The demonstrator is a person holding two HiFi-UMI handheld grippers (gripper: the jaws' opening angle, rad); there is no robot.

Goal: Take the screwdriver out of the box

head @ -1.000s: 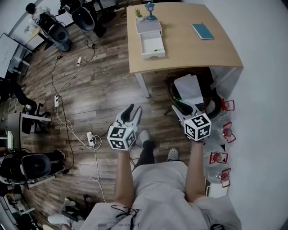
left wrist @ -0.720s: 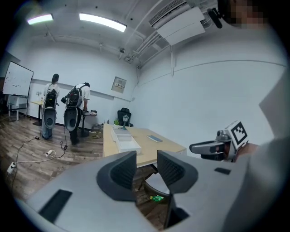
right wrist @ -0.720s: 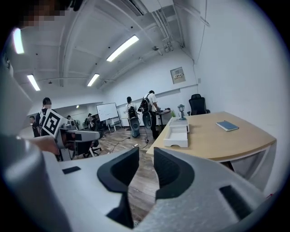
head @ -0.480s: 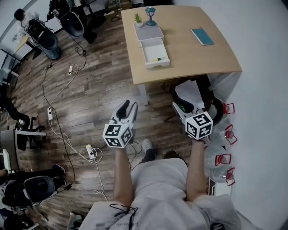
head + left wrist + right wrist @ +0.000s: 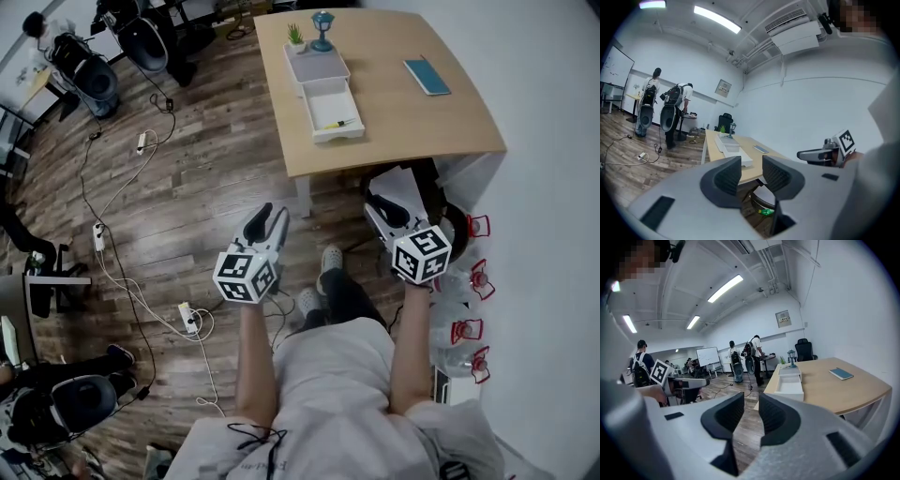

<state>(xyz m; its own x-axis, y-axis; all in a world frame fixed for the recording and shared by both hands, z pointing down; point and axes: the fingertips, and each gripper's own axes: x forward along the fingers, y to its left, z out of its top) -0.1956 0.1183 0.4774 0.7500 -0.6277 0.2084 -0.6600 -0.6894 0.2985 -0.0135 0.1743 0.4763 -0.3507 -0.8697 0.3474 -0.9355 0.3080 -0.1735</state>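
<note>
A white box (image 5: 325, 89) stands on the wooden table (image 5: 403, 122), its drawer pulled out toward me. Inside the drawer lies a small yellow-handled screwdriver (image 5: 339, 123). My left gripper (image 5: 270, 216) hovers over the floor short of the table, open and empty. To its right, my right gripper (image 5: 380, 202) is open with nothing between its jaws, which have just been closing slightly. The box (image 5: 733, 150) shows beyond my left gripper (image 5: 751, 174) in the left gripper view. In the right gripper view, the box (image 5: 790, 383) lies ahead of my right gripper (image 5: 751, 416).
A blue notebook (image 5: 427, 75), a small plant (image 5: 295, 36) and a lantern (image 5: 323, 26) sit on the table. A bin with papers (image 5: 403, 187) is under its near edge. Cables and a power strip (image 5: 187, 317) cross the floor. Red lanterns (image 5: 478, 277) line the right wall.
The person has stepped toward the table, so it and the box now sit nearer. Both grippers have travelled forward with the body, still side by side.
</note>
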